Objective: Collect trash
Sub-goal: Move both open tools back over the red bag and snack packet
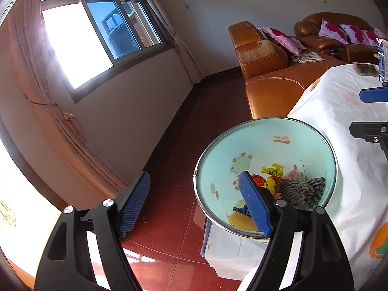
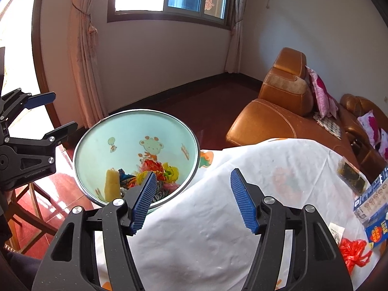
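Mint-green bin point(image 2: 135, 131) with cartoon deer print; white tablecloth point(image 2: 218, 206); orange-brown sofa point(image 2: 266, 121).

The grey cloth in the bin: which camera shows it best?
The left wrist view. There the grey cloth lies in plain sight inside the bin, beside the bright wrappers. In the right wrist view only a small striped patch shows, mostly hidden behind that tool's finger.

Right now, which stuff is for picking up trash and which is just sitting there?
For the job:
- bin with wrappers inside
- red plastic bag
- blue box
- left gripper, open
- right gripper, open

Just there:
- sofa
- pink pillows
- curtain
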Demonstrator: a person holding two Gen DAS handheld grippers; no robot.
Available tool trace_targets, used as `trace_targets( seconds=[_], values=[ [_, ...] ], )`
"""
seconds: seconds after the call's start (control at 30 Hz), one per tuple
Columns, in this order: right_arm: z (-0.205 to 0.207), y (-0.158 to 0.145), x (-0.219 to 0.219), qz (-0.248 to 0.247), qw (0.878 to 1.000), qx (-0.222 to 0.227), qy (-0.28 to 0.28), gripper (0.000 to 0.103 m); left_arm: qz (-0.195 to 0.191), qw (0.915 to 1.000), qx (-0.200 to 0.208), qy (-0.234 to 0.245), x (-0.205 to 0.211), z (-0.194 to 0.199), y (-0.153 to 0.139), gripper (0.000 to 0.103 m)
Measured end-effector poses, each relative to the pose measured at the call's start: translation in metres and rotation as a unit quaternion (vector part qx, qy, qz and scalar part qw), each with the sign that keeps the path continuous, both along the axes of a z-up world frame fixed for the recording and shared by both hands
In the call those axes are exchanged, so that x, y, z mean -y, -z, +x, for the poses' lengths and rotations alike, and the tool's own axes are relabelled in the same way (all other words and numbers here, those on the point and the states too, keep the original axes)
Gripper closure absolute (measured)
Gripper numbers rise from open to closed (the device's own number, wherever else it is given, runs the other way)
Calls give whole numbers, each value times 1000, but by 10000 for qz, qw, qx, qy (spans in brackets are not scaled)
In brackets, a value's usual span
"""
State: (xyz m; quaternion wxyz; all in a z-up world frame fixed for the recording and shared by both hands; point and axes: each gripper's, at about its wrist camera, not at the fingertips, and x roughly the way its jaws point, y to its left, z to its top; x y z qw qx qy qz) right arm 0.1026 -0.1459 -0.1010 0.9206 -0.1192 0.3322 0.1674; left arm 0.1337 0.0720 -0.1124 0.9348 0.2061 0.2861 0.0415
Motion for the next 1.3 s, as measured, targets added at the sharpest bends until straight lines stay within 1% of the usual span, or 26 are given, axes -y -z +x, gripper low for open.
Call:
trace_targets(
  seconds=[0.07,0.17,0.27,0.37,0.47,0.53,0.63,0.7,0.8,0.87,0.93,1.03,1.13,1.17,1.2,1.27,1.3],
  values=[
    [-4,-2,7,46,9999,9,118,40,-69,10000,-6,24,2,-2,0,24],
    [-15,-6,29,100,9990,60,440,40,-148,9998,-49,99,7,-4,2,23],
    [-28,-13,65,243,9949,121,970,40,-273,9992,-148,241,16,-7,5,22],
    [-41,-18,114,333,9859,228,1623,40,-247,9986,-199,432,30,-11,9,21],
    [-55,-22,165,452,9715,269,2313,40,-269,9975,-243,604,43,-14,12,21],
    [-65,-20,193,562,9613,189,2690,40,-275,9969,-259,692,50,-16,14,20],
    [-76,-12,213,678,9528,66,2959,41,-349,9954,-308,836,61,-20,16,19],
    [-79,-3,217,693,9500,-75,3044,42,-370,9942,-338,951,70,-22,16,19],
    [-73,7,220,693,9479,-272,3096,45,-451,9915,-367,1168,84,-26,12,19],
    [-72,12,222,776,9471,-377,3090,46,-406,9905,-314,1278,93,-30,9,17],
    [-71,16,221,773,9470,-449,3085,48,-388,9896,-275,1358,100,-32,6,13],
    [-71,22,225,847,9452,-607,3095,51,-368,9885,-262,1440,108,-34,4,13],
    [-70,28,233,712,9422,-756,3185,56,-344,9881,-261,1476,114,-33,3,13],
    [-71,28,238,608,9391,-756,3295,57,-342,9879,-267,1488,115,-32,3,13],
    [-72,28,250,474,9324,-730,3508,57,-336,9878,-270,1499,116,-32,3,12],
    [-72,28,266,342,9227,-708,3773,57,-317,9874,-268,1525,118,-32,3,12],
    [-72,28,278,310,9159,-677,3943,56,-313,9871,-276,1543,119,-32,3,12]
  ],
)
